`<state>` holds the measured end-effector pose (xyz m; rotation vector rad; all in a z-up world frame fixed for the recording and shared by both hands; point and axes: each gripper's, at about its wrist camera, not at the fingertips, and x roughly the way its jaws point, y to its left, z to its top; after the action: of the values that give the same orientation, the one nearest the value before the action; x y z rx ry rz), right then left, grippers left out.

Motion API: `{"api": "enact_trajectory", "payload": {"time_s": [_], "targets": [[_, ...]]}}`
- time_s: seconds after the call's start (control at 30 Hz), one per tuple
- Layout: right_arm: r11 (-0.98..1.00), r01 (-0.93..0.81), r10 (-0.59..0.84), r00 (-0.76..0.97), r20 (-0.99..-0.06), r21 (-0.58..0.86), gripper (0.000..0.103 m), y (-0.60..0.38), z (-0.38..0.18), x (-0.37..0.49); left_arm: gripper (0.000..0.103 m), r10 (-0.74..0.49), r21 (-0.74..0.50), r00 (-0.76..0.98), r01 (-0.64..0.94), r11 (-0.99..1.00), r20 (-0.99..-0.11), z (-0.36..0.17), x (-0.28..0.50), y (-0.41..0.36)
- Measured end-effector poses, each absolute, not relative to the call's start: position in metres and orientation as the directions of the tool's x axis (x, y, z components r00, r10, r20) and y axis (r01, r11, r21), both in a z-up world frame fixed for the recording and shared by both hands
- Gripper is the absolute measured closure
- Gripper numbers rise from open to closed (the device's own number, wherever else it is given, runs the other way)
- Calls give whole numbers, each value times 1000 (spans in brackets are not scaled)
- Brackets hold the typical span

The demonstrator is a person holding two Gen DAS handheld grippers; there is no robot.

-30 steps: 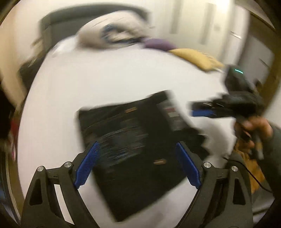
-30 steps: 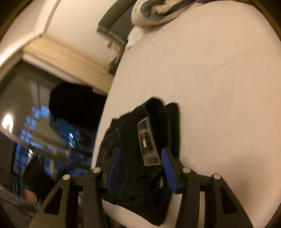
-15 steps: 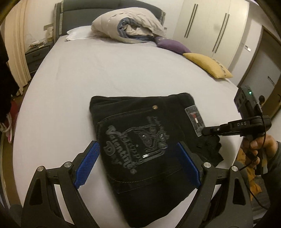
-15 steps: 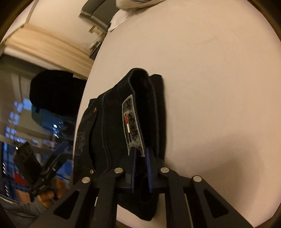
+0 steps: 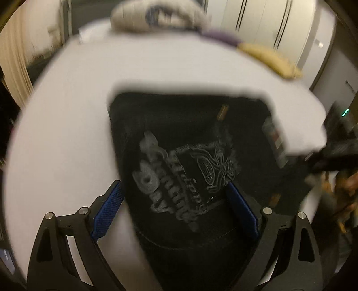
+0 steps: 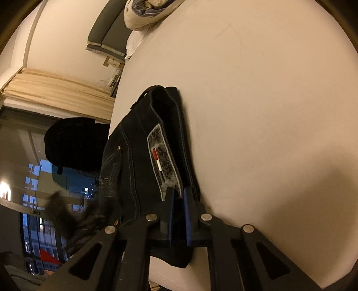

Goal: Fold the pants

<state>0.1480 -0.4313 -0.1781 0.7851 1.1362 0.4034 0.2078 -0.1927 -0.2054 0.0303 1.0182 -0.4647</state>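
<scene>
Pants [image 5: 190, 138]: 1 black pair, folded into a compact block, lying on the white bed [image 5: 156, 67] near its edge, grey embroidered lettering facing up. Left claw [image 5: 174, 208]: standing wide, its jaws having just been opening further, blue pads [image 5: 107, 212] straddling the near end of the block without pressing it. Right claw [image 6: 179, 215]: having just been closing, now nipping a fold of the pants at the waistband end, just beside the grey label [image 6: 162, 161]. Pillows [image 5: 156, 18]: piled at the far end of the bed.
</scene>
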Motion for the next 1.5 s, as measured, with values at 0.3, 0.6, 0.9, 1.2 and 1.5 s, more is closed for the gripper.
{"api": "enact_trajectory", "payload": {"time_s": [0.3, 0.6, 0.9, 1.2, 1.5], "targets": [[742, -81, 619, 463, -634, 666, 83, -409, -98, 139, 8, -379, -196, 542, 365, 910, -750, -166, 220, -173], [623, 37, 722, 357, -592, 781, 103, -420, -192, 162, 8, -444, -325, 371, 341, 882, -816, -210, 326, -168], [605, -41, 748, 372, -550, 795, 99, -415, -179, 156, 34, -552, -423, 406, 368, 828, -728, -189, 313, -153], [594, -11, 747, 376, -547, 804, 103, -418, -195, 157, 59, -596, -578, 515, 219, 786, -616, -185, 273, -82], [579, 22, 749, 379, -543, 815, 103, -410, -194, 156, 80, -741, -641, 232, 384, 665, -630, -211, 271, -149]]}}
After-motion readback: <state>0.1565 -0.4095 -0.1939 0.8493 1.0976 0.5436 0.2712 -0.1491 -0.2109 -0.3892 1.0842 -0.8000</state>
